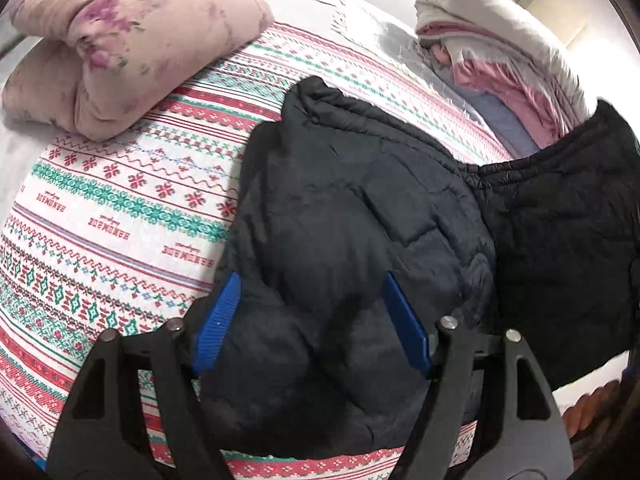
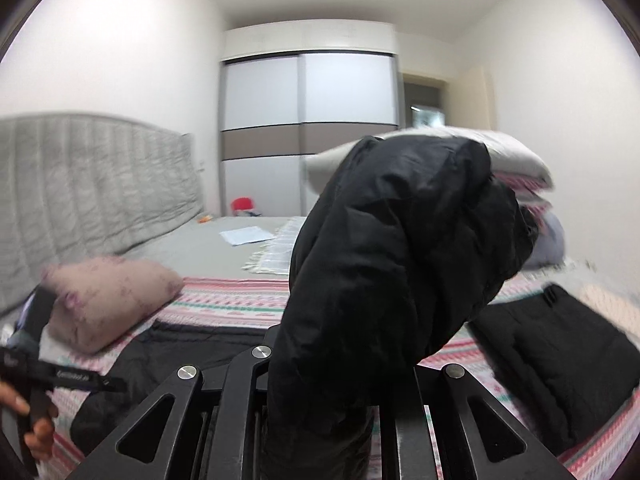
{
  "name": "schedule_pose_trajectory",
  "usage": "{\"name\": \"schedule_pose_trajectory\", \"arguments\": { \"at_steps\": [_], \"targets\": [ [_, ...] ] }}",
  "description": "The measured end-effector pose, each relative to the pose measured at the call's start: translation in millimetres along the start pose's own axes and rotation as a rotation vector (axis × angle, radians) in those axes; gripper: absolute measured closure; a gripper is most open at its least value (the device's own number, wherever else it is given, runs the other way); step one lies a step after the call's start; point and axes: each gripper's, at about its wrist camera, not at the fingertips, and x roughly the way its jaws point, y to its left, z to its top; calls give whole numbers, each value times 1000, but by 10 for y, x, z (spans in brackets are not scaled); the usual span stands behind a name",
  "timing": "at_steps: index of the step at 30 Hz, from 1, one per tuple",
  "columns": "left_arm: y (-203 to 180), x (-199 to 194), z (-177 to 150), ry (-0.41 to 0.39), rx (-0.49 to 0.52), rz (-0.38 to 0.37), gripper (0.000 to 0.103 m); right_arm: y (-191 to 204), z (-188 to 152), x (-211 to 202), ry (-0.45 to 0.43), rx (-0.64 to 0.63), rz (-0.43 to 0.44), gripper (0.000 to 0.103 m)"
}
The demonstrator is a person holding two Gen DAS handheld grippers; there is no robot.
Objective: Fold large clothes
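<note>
- Patterned bed (image 1: 120, 184) carries the black padded coat (image 1: 360, 216), spread flat across its near half.
- Right hand-held gripper (image 2: 320, 412) pinches a lifted flap of coat, which hangs bunched; carry it level over the flat part before lowering.
- Left hand-held gripper (image 1: 312, 320) hovers wide, pressing nothing; it could pin the fold line.

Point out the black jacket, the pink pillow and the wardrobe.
black jacket (image 1: 340, 208): left wrist view, quilted body.
pink pillow (image 1: 132, 40): left wrist view, floral top.
wardrobe (image 2: 308, 92): right wrist view, upper sliding doors.
</note>
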Motion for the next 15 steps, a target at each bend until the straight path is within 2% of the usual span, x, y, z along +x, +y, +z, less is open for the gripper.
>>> {"name": "schedule_pose_trajectory", "arguments": {
  "at_steps": [2, 4, 6, 8, 10, 13, 15],
  "targets": [
    [21, 25, -31, 14, -4, -55, 30, 293, -58, 10, -1, -74, 82, 87],
    [43, 83, -30, 42, -3, -86, 43, 572, -144, 42, 25, -135, 166, 86],
    [75, 138, -33, 63, -7, -78, 56, 886, -275, 84, 61, -229, 237, 86],
    [200, 104, 11, 64, -50, -101, 58, 1145, -423, 125, 92, -323, 275, 86],
    [350, -7, 74, 32, -106, -119, 58, 1338, -561, 175, 130, -393, 293, 86],
    [552, -206, 123, -35, -137, -103, 57, 1533, -725, 235, 166, -457, 304, 86],
    [636, -242, 126, -33, -141, -96, 54, 1627, -794, 259, 185, -481, 304, 83]
  ]
}}
